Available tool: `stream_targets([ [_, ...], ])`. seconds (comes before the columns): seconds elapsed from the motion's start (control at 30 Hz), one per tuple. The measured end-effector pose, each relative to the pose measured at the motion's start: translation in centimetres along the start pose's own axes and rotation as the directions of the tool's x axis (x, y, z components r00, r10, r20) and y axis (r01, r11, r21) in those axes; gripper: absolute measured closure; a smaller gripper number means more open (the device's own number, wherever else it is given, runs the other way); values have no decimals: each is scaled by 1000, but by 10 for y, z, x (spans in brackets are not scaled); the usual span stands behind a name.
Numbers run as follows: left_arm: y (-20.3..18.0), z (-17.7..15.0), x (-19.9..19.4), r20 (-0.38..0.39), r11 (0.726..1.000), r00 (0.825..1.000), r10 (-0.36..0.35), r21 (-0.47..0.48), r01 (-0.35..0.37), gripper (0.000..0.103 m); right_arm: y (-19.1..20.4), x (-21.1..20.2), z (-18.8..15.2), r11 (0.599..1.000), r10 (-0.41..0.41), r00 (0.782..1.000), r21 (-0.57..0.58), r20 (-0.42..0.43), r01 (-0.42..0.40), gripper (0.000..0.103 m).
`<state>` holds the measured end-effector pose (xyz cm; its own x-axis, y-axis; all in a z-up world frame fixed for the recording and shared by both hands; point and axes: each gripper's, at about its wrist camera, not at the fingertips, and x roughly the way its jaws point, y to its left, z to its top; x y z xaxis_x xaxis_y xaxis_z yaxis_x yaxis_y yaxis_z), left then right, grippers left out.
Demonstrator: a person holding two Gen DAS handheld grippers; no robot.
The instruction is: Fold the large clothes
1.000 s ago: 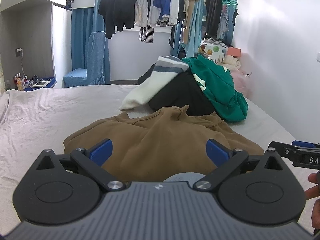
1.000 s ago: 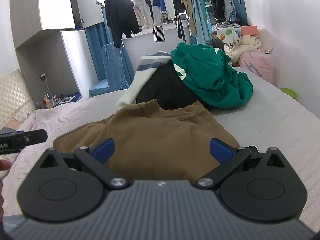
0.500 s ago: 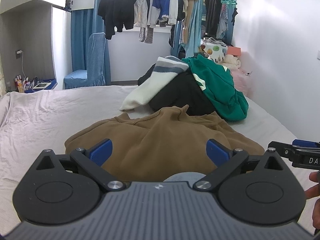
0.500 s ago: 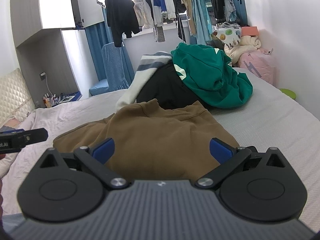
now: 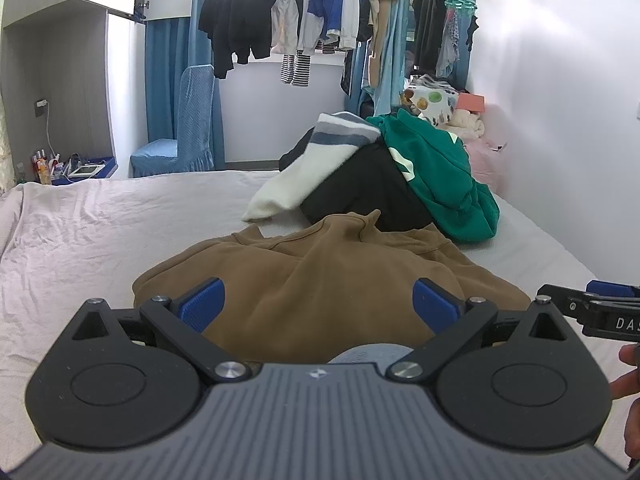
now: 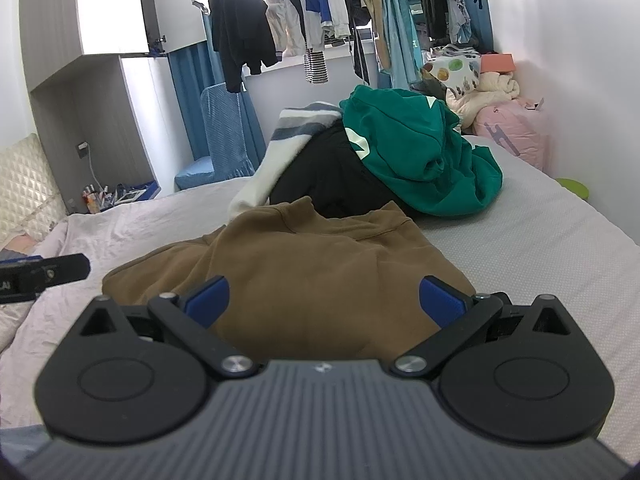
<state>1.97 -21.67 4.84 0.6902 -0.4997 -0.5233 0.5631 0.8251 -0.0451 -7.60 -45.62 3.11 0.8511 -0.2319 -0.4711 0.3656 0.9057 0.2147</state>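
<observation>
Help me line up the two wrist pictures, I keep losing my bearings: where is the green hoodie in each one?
Left wrist: the green hoodie sits right of centre, draped over the black garment.
Right wrist: the green hoodie sits just right of centre, upper half.
Shared landmark: the brown sweatshirt lies directly in front of it in both.

brown sweatshirt: thick matt cloth, soft, with creases.
bed sheet: pale matt cloth, finely wrinkled.
green hoodie: matt fleecy cloth.
left gripper: matt black plastic arms, ribbed grey body, shiny metal screw heads, blue textured pads.
right gripper: same matt black plastic and blue pads.
</observation>
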Motion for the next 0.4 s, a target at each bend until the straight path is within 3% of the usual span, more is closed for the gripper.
stream_targets([
  [0.4,-4,1,-6,11,1000,1000,-6,7,6,1,-1,-2,2,1000,1,1000,-7,-3,-1,0],
])
